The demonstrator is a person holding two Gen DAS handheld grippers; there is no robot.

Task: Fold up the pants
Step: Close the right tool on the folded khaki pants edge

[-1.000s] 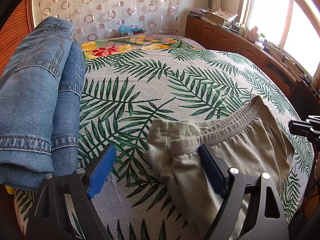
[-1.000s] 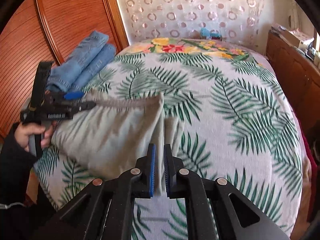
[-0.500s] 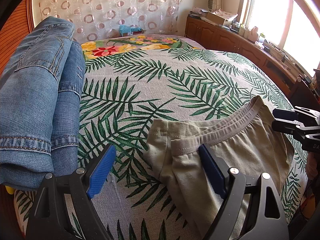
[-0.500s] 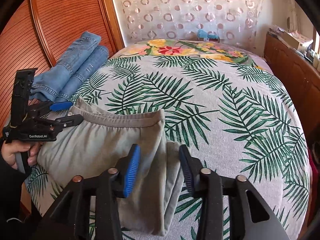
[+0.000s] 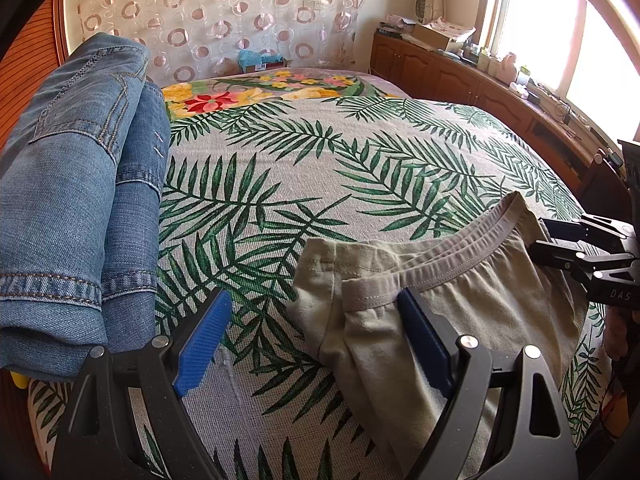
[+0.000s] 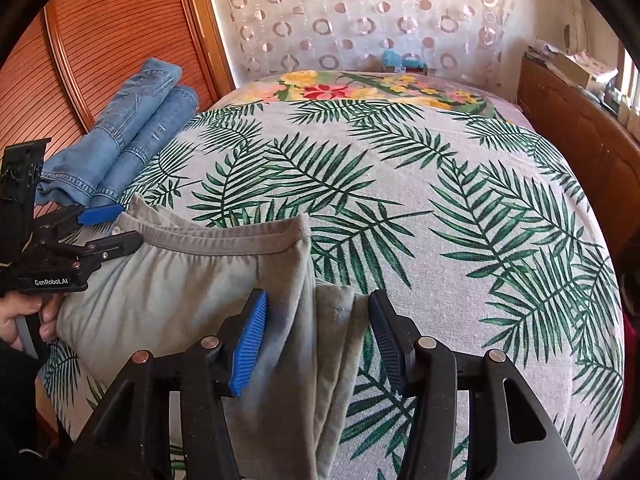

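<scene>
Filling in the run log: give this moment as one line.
task: fold pants | grey pants flat on bed | left gripper open | right gripper jaws just opening, fold edge between | jeans aside

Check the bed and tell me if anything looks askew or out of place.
Nothing is damaged or spilled. The grey pants lie folded but uneven: on their window side, layers stick out past the waistband corner. The jeans sit folded at the bed's edge.

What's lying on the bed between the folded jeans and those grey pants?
Nothing but bare palm-leaf bedspread separates the folded jeans from the grey pants. The left wrist view shows it best.
</scene>
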